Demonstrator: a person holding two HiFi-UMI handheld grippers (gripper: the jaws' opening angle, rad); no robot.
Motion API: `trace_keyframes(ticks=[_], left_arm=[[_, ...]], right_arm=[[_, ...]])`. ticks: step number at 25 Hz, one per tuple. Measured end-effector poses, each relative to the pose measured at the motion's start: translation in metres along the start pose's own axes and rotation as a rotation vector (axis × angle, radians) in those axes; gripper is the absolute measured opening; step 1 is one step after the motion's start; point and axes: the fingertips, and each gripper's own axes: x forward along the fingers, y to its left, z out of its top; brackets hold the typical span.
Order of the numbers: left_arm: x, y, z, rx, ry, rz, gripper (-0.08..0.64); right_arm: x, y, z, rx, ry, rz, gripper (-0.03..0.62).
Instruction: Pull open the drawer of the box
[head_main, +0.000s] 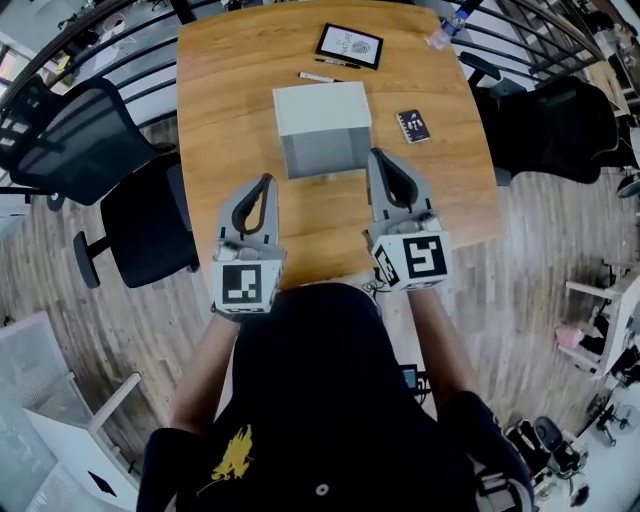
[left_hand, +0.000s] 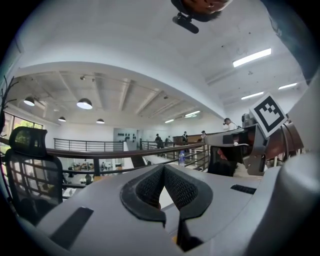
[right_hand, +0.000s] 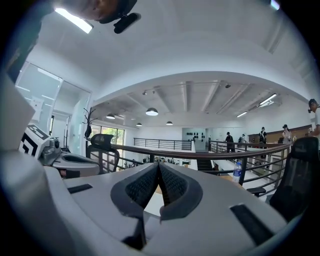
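Pale grey box; orange-brown wood-grain table; black chair; card seems black, white-speckled.

Wood floor, black chairs — round ceiling lamps.

One wooden counter was in view from above. Five loose things were on it or at its edge: one pale grey box, one pen, one black-framed tablet, one small black card and one clear bottle. There were two hand-held grippers, the left hand-held gripper and the right hand-held gripper, each bearing one marker cube. Three black office chairs stood around: a mesh chair and a padded chair at left, and a third chair at right.
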Motion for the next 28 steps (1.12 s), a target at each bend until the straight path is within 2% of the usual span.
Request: trace_keyframes(ticks=[3, 9, 17, 23, 28], left_arm=[[0.003, -0.010, -0.003, -0.032, -0.007, -0.012, 0.015], [-0.006, -0.020, -0.006, 0.028, 0.003, -0.030, 0.016], [-0.007, -0.017, -0.006, 0.023, -0.006, -0.026, 0.016], [-0.007, -0.012, -0.003, -0.015, -0.031, -0.017, 0.015], [-0.008, -0.009, 0.000, -0.004, -0.051, -0.003, 0.015]], right_arm=[[0.005, 0.002, -0.003, -0.016, -0.001, 0.013, -0.002], [-0.002, 0.004, -0.003, 0.004, -0.009, 0.025, -0.002], [-0.005, 0.006, 0.000, 0.004, -0.016, 0.016, -0.002], [-0.003, 0.009, -0.002, 0.006, -0.009, 0.017, -0.002], [-0.003, 0.011, -0.003, 0.005, -0.015, 0.028, -0.002]])
